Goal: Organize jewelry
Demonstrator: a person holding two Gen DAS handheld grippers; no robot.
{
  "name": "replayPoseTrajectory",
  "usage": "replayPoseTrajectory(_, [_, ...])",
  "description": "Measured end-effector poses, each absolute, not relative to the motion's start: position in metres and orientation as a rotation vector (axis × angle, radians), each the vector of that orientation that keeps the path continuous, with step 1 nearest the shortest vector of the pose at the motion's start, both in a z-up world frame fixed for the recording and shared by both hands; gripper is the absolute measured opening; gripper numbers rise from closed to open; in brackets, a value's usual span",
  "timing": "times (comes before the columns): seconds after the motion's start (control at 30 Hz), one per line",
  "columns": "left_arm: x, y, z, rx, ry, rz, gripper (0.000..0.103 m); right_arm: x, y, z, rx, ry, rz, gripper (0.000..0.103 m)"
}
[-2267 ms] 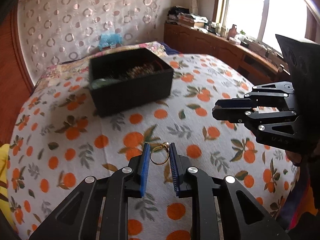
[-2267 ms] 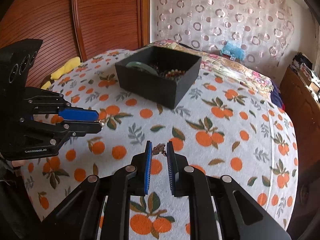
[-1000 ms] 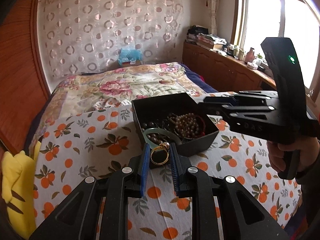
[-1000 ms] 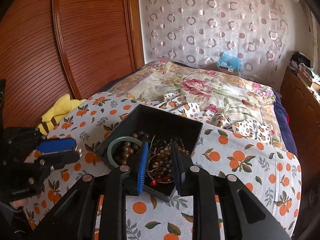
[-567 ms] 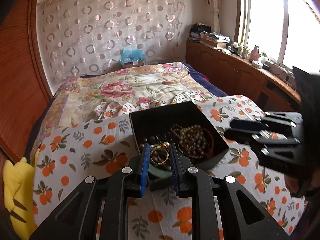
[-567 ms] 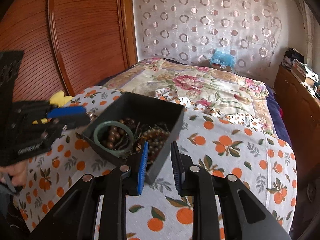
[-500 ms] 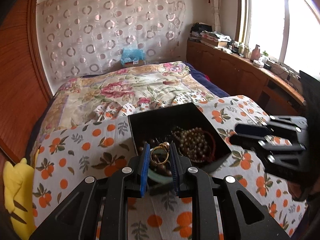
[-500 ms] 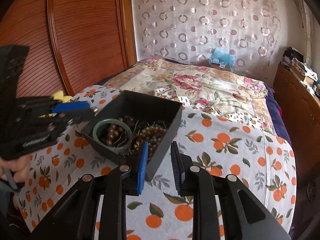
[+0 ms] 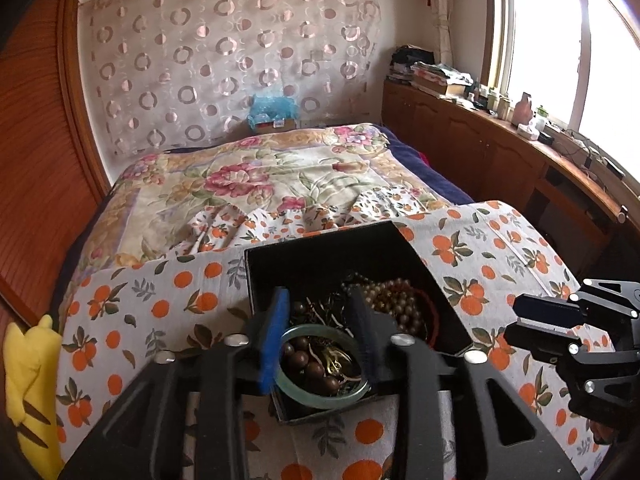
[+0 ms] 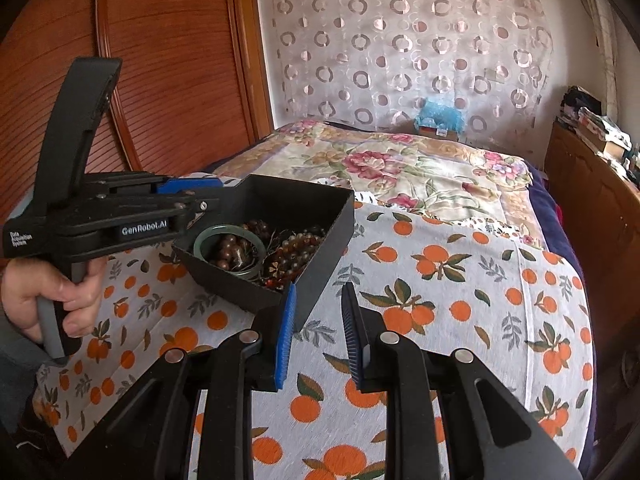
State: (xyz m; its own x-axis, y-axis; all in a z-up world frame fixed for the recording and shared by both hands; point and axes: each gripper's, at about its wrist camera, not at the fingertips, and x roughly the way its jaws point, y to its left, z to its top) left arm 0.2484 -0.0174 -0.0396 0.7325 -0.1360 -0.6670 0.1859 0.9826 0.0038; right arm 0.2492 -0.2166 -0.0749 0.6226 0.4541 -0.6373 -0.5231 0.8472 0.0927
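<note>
The bed (image 9: pixel 256 184) in front of you carries a flowered quilt, and over its near end lies the white cloth (image 9: pixel 500 252) printed with oranges. On that cloth sits the black box (image 9: pixel 320 256), open at the top, its near corner turned toward your left gripper (image 9: pixel 320 340). The box is the only container here, and it holds all the jewelry you can see.

Inside it, nearest you, a pale green bangle (image 9: pixel 320 396) lies flat against the near wall. Within its ring sit several dark brown round beads (image 9: pixel 308 364) and a thin gold-colored piece (image 9: pixel 334 362); whether that piece is a ring you cannot tell. Behind the bangle, toward the right wall, is a heap of smaller tan bead strings (image 9: pixel 394 300) with a red loop at its edge, plus some fine tangled chain in the middle.

Your left gripper hangs over the box with its 2 blue-padded fingers spread wide apart, 1 on each side of the bangle, holding nothing.

Your right gripper (image 10: pixel 318 332) stands just beside the box's near corner, above the cloth, its fingers parted and empty too.

A yellow plush toy (image 9: pixel 28 384) lies at the left edge of the bed.
</note>
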Motion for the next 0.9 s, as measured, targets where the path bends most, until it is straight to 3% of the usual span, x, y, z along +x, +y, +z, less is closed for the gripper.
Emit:
replayPoseTrajectory(0.1, [0.242, -0.016, -0.041, 0.067, 0.729, -0.174, 0.045, 0.245, -0.217, -0.076, -0.101, 0.697, 0.554, 0.026])
replayPoseTrajectory(0.17, [0.236, -0.013, -0.042, 0.06, 0.723, -0.165, 0.066, 0.242, -0.216, -0.075, -0.102, 0.692, 0.546, 0.026])
replayPoseTrajectory(0.3, [0.223, -0.011, -0.042, 0.066, 0.713, -0.155, 0.08, 0.237, -0.217, -0.075, -0.089, 0.683, 0.53, 0.027])
replayPoseTrajectory(0.43, [0.211, -0.007, -0.039, 0.061, 0.692, -0.13, 0.094, 0.233, -0.217, -0.075, -0.09, 0.669, 0.499, 0.052])
replayPoseTrajectory(0.47, [0.209, -0.006, -0.039, 0.061, 0.688, -0.126, 0.095, 0.232, -0.217, -0.075, -0.087, 0.666, 0.493, 0.055])
replayPoseTrajectory(0.53, [0.204, -0.005, -0.038, 0.064, 0.686, -0.119, 0.095, 0.231, -0.218, -0.075, -0.077, 0.66, 0.47, 0.075])
replayPoseTrajectory(0.7, [0.192, 0.0, -0.037, 0.055, 0.686, -0.109, 0.095, 0.226, -0.221, -0.075, -0.081, 0.627, 0.399, 0.098])
replayPoseTrajectory(0.9, [0.165, 0.004, -0.031, 0.034, 0.657, -0.092, 0.095, 0.219, -0.226, -0.076, -0.071, 0.616, 0.342, 0.1])
